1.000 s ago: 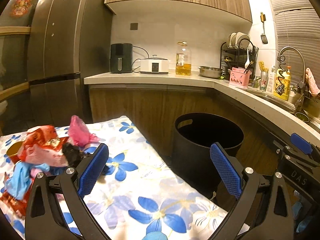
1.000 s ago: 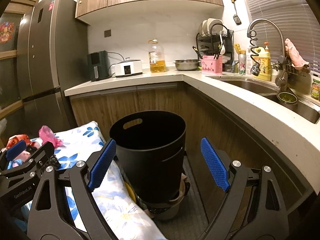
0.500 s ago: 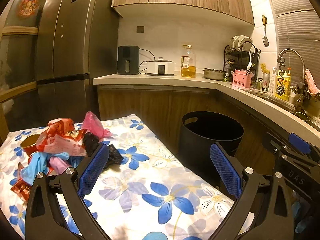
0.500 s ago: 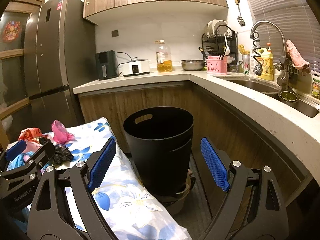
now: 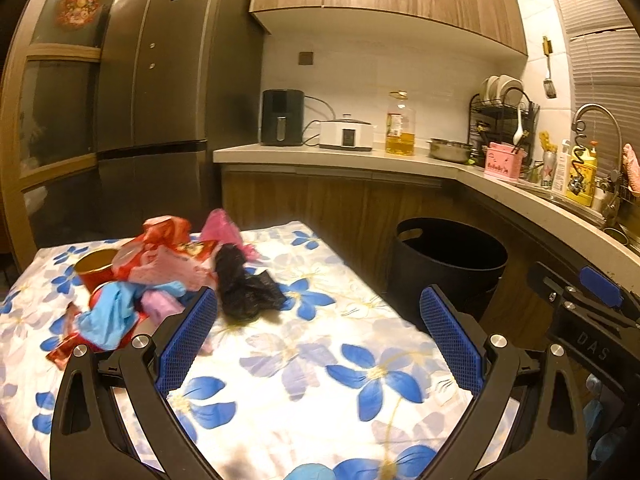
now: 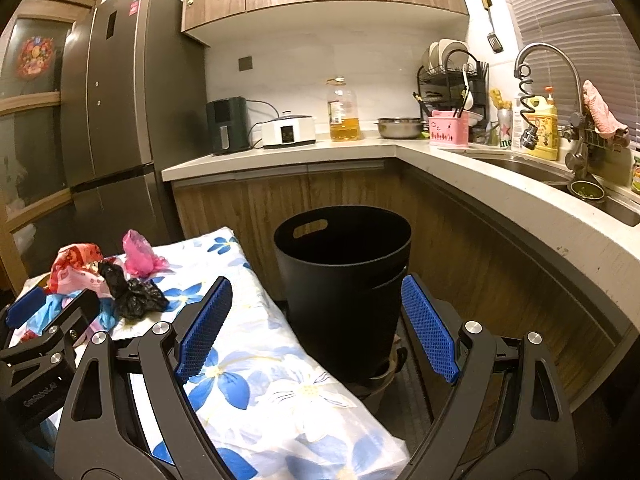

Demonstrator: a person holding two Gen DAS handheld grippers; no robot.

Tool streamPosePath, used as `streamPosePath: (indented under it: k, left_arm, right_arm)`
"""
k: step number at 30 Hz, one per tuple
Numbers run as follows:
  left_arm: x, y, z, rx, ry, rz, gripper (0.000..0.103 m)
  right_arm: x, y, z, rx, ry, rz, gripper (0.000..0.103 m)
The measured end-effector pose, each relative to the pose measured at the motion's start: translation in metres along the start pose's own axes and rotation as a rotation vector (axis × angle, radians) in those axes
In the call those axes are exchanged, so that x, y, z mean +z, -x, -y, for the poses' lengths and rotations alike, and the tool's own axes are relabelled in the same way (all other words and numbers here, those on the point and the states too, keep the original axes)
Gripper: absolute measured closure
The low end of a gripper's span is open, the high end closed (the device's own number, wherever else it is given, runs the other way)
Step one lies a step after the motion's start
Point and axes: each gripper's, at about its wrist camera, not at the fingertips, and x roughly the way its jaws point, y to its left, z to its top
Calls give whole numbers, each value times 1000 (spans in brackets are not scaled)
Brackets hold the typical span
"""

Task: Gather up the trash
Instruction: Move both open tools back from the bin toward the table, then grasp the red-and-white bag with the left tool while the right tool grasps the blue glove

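The left wrist view looks forward and slightly down along its own spread fingers, from low over the flower-print table cover [image 5: 304, 344], with the trash pile [image 5: 160, 276] close at front left and the black bin [image 5: 448, 264] farther off to the right. The right wrist view sits to the right of it, off the table's edge, facing the same way toward the counter [image 6: 304, 152], with the bin near and almost centred. Both views share the table cover, pile, bin, fridge [image 6: 108, 120] and counter, and each catches the other gripper at its frame edge.
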Motion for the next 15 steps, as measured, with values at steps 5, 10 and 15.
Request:
streamPosePath:
  k: [5, 10, 15]
  left_arm:
    - [-13, 6, -27, 50, 18, -7, 6]
    - [-32, 16, -69, 187, 36, -5, 6]
    - [-47, 29, -133, 346, 96, -5, 6]
  right_arm:
    - [-9, -2, -14, 27, 9, -8, 18]
    - [-19, -4, -34, 70, 23, -20, 18]
    - [-31, -7, -65, 143, 49, -28, 18]
